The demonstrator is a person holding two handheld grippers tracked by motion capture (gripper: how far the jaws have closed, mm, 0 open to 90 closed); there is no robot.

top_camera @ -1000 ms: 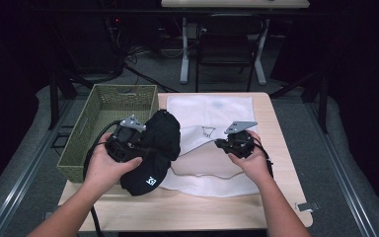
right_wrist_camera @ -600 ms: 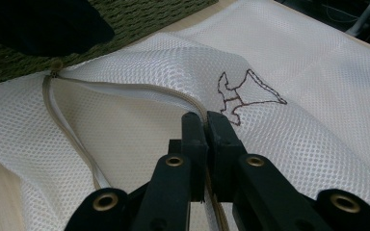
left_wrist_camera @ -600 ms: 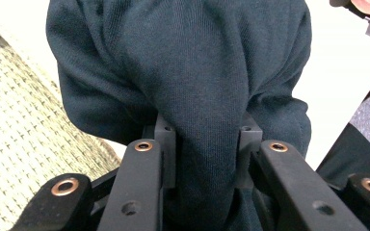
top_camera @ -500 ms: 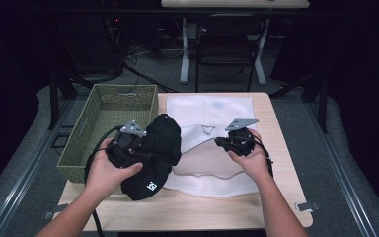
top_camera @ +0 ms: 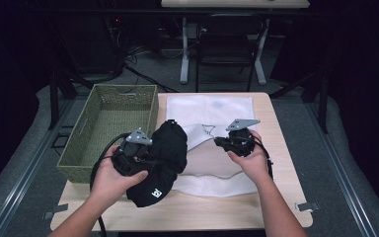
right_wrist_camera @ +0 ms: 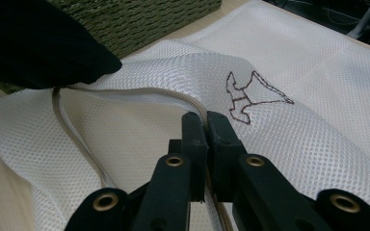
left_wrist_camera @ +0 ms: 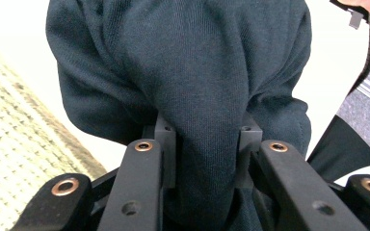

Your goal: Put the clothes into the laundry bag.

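A bundled dark navy garment (top_camera: 164, 158) hangs over the table's left half, and my left gripper (top_camera: 145, 154) is shut on a thick fold of it (left_wrist_camera: 204, 139). A white mesh laundry bag (top_camera: 212, 111) lies spread across the table. My right gripper (top_camera: 218, 141) is shut on the bag's beige zipper edge (right_wrist_camera: 139, 92), holding the mouth lifted. The bag (right_wrist_camera: 318, 72) bears a small dark red stitched mark (right_wrist_camera: 250, 96). The garment's end (right_wrist_camera: 43, 43) sits at the bag's raised mouth.
A green woven basket (top_camera: 109, 123) stands at the table's left, close beside the left hand. The wooden tabletop (top_camera: 227, 210) shows bare along the front edge. A chair and desk legs stand on the floor beyond the far edge.
The left hand has shifted the garment slightly toward the front of the table. The right gripper has kept its place on the bag's edge.
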